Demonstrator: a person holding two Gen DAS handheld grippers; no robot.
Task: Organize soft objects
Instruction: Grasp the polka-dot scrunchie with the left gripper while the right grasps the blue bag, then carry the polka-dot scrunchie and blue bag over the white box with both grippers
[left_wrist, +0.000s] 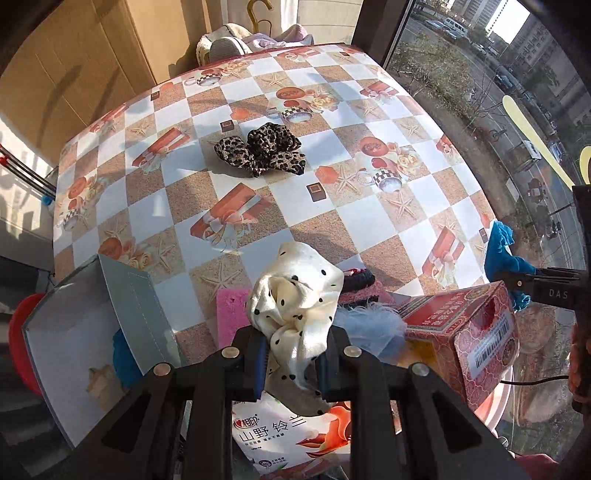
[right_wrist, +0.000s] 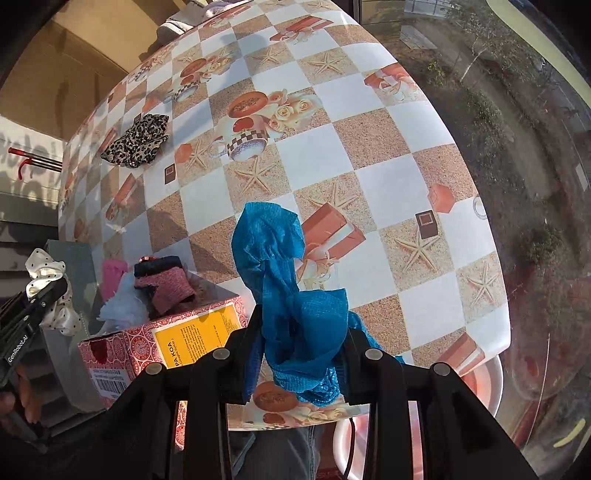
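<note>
Holding, left gripper (left_wrist: 293, 363): jaws pinch the cream polka-dot scrunchie (left_wrist: 295, 302), raised over the near table edge.
Grey box (left_wrist: 88, 332): open, far left.
Leopard scrunchie (left_wrist: 260, 149): lying alone mid-table on the checkered tablecloth (left_wrist: 369, 206).
Red carton (left_wrist: 469, 332): between both grippers, soft pieces piled just behind it.
Right gripper (right_wrist: 301, 363): jaws pinch the blue mesh cloth (right_wrist: 291, 295), lifted above the table's near edge.

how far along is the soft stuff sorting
Looks done: the leopard scrunchies lie grouped mid-table. In hand: the left gripper is shut on the polka-dot scrunchie, and the right gripper is shut on the blue cloth. Left: the pink sponge, maroon band and pale blue fluff still sit piled near the red box.
</note>
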